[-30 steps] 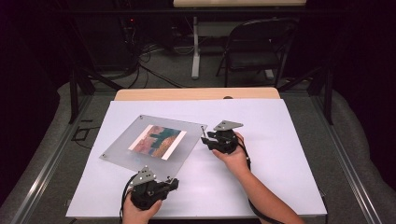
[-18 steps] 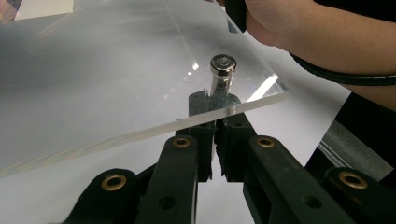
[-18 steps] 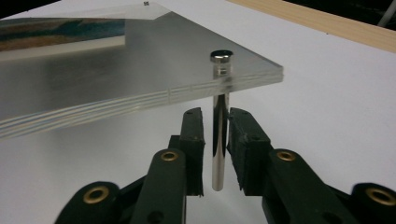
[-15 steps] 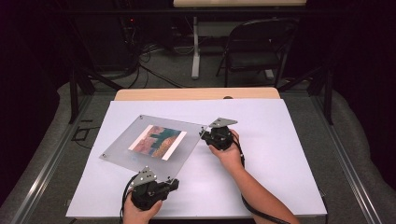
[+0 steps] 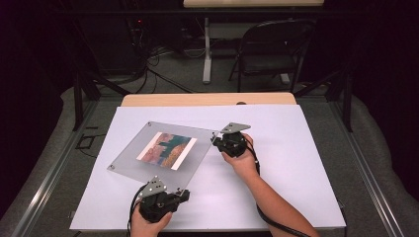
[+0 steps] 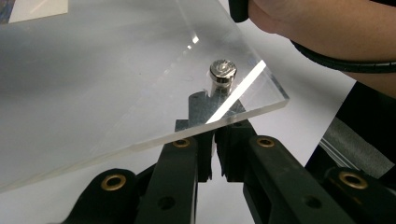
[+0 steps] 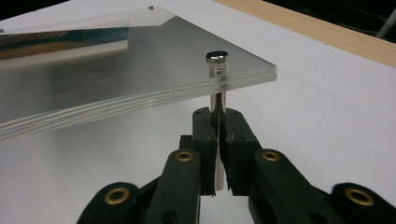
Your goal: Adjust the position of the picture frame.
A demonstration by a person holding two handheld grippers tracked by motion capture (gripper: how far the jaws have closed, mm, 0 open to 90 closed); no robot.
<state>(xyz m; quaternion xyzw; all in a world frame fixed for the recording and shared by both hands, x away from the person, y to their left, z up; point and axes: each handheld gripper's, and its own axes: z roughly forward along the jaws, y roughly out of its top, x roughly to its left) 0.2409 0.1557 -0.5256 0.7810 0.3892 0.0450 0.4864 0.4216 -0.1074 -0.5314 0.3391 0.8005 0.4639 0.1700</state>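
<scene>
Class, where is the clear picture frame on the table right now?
In the high view the picture frame sits left of centre on the white sheet, between the left claw at its near corner and the right claw at its right corner.

Black tongs (image 7: pixel 218 154) w/ brass rivets, grey top plates, black coiled cable; bare forearms.

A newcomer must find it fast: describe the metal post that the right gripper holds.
On the white table cover lies a clear acrylic frame with a picture in its middle. At the frame's corner by the right gripper, a shiny metal post runs through the panel. Its flat round cap sits above the acrylic, and its stem below is pinched between black jaws.
</scene>
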